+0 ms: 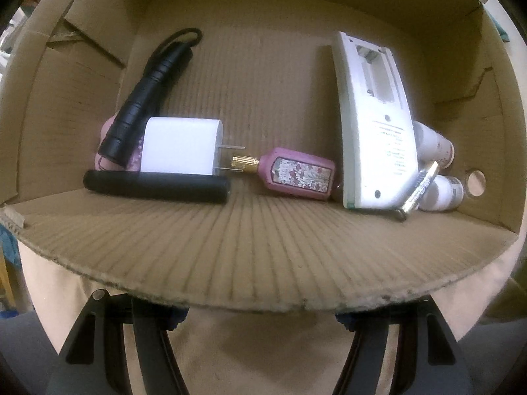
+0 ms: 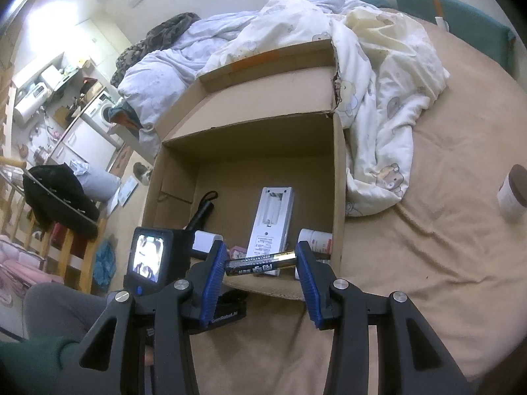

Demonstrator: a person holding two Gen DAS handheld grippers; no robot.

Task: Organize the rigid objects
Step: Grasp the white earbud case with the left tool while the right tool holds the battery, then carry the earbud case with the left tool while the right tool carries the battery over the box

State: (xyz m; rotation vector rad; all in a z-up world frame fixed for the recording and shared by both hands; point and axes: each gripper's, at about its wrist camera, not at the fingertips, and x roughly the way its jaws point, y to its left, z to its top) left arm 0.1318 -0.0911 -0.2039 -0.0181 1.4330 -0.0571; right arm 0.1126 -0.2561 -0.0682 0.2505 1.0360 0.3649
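An open cardboard box [image 2: 339,181] stands on the bed. Inside it lie a black flashlight [image 1: 148,92], a white charger [image 1: 181,146], a black cylinder [image 1: 158,186], a pink perfume bottle [image 1: 296,174], a white remote [image 1: 375,125] face down with its battery bay bare, two white bottles [image 1: 434,144] and a battery [image 1: 421,187]. My left gripper [image 1: 260,316] hangs over the box's near flap [image 1: 263,256], jaws wide apart and holding nothing, with its tips hidden under the flap's edge. My right gripper [image 2: 262,263] is shut lengthwise on a black and gold battery [image 2: 260,263] above the box's near edge.
A crumpled white duvet [image 2: 378,82] lies behind and right of the box on the beige sheet [image 2: 444,263]. A white jar with a brown lid [image 2: 512,194] stands far right. A person's grey-clad leg [image 2: 59,306] and a chair with dark clothes [image 2: 56,194] are at left.
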